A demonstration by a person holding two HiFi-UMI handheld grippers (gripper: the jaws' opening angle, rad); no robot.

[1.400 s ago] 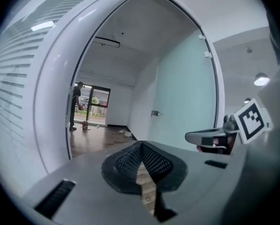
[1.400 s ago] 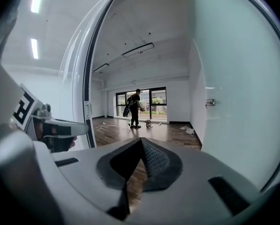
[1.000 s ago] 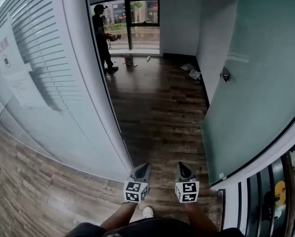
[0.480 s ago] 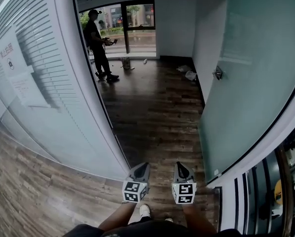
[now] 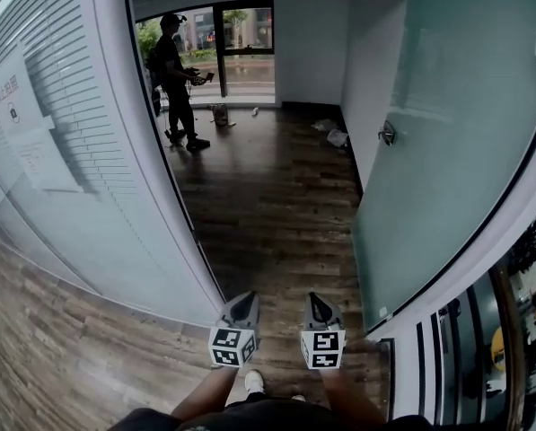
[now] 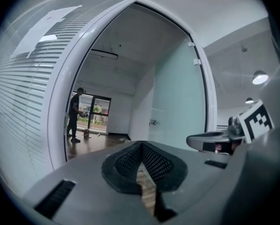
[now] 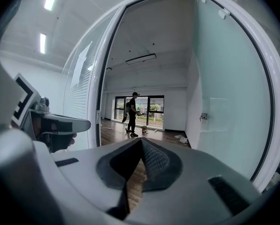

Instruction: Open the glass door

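Tall frosted pale-green glass door (image 5: pixel 447 151) upright, swung open, edge with metal handle (image 5: pixel 388 133) toward far window (image 5: pixel 245 39), left gripper (image 5: pixel 245 299), right gripper (image 5: pixel 317 297), 2 jaw pairs closed, empty

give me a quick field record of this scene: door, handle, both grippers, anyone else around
glass door: frosted, standing open at the right of the doorway
handle: metal, on the door's far edge, untouched
left gripper: jaws together, empty, at the threshold
right gripper: jaws together, empty, beside the left one
person: standing by the far window
left wall: glass with blinds, papers stuck on it
floor: dark wood
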